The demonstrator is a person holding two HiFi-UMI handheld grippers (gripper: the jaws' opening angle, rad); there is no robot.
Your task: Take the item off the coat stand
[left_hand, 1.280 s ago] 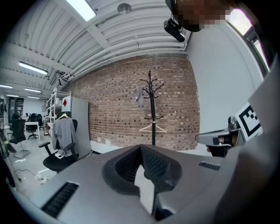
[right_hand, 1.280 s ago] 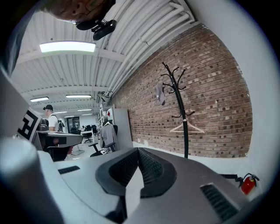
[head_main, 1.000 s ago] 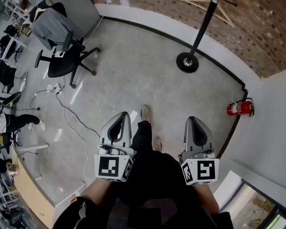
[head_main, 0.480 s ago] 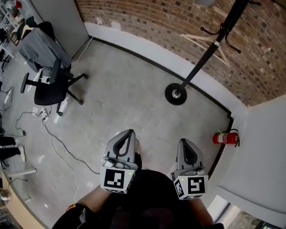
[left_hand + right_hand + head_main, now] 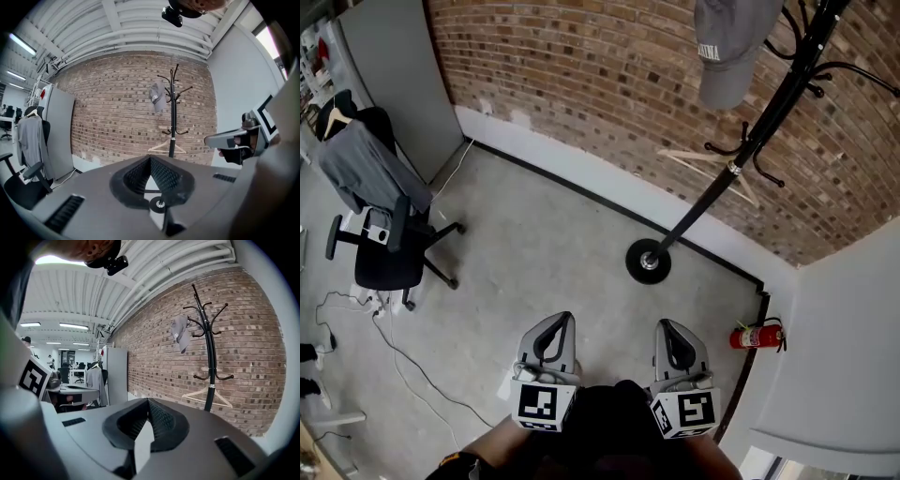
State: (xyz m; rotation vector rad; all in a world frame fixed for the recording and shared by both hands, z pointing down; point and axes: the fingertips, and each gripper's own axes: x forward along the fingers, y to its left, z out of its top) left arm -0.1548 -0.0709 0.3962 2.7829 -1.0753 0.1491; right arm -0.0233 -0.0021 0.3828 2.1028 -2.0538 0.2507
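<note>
Head view: left gripper (image 5: 563, 319) and right gripper (image 5: 665, 325) are low in frame, side by side, both clenched with tips together and nothing in them. Both point across the concrete floor (image 5: 534, 234) toward the brick wall (image 5: 581, 75). The black coat stand (image 5: 741, 155) is ahead and to the right, its round base (image 5: 648, 262) on the floor near the wall. The task item, a grey cap (image 5: 727, 47), hangs on an upper hook of the stand, well apart from both grippers. A wooden hanger (image 5: 705, 161) hangs on a lower hook. A red fire extinguisher (image 5: 754, 335) sits in the right corner. An office chair (image 5: 382, 258) is far left with a grey garment (image 5: 366, 169) draped over its back, and cables (image 5: 408, 352) trail on the floor near it.

Left gripper view: jaws closed, pads meeting at the tip, nothing between them. The stand is dead ahead against the brick wall. The cap is on an upper left hook and the hanger low on the pole. The right gripper shows at the right edge.

Right gripper view: jaws closed on nothing. The stand is right of centre, cap high on its left side, hanger below. A grey cabinet (image 5: 115, 373) stands left of the wall, with office worktops (image 5: 75, 389) beyond it. The left gripper's marker cube (image 5: 33, 375) is at the left edge.
</note>
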